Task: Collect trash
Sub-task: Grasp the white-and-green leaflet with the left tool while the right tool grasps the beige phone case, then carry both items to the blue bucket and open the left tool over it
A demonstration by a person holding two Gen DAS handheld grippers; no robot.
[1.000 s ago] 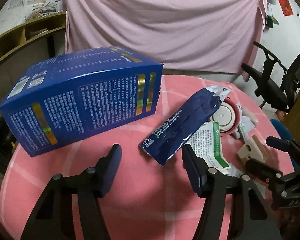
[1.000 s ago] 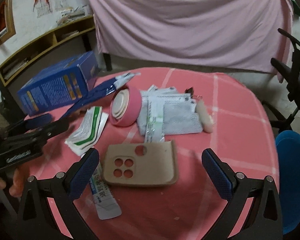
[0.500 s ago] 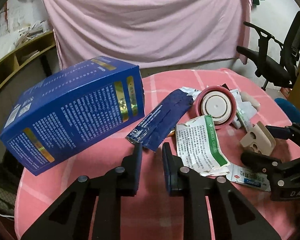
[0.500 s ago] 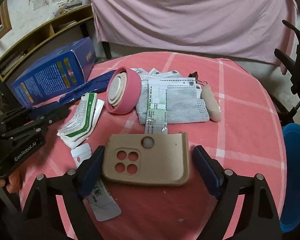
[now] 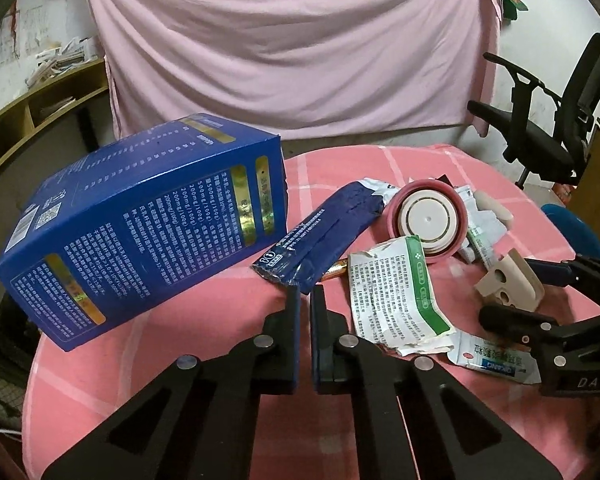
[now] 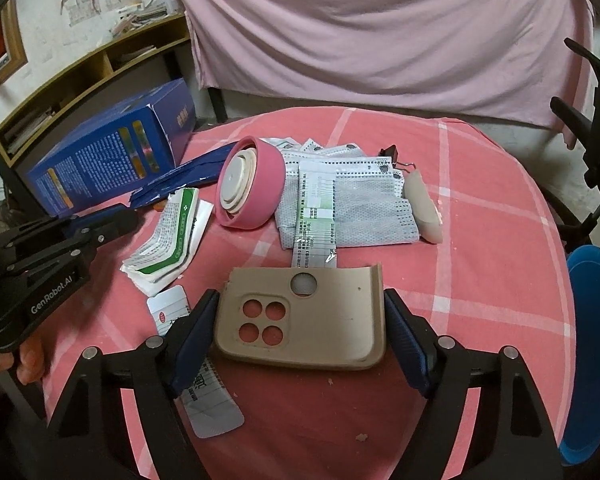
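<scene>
A dark blue wrapper lies on the pink-clothed round table, next to a big blue box. My left gripper is shut, its tips pinching the wrapper's near corner. A beige phone case with several camera holes lies close in front of the right wrist camera. My right gripper straddles it and its jaws are closing, one pad against each side edge. The left wrist view shows the phone case at the right, between those fingers.
A pink round container, a green-and-white paper sachet, grey mask packets and a white foil sachet litter the cloth. An office chair and a blue stool stand at the right, a wooden shelf at the left.
The left jaws went from wide apart to shut at the blue wrapper's near end. The right jaws narrowed from wide of the phone case to touching its edges.
</scene>
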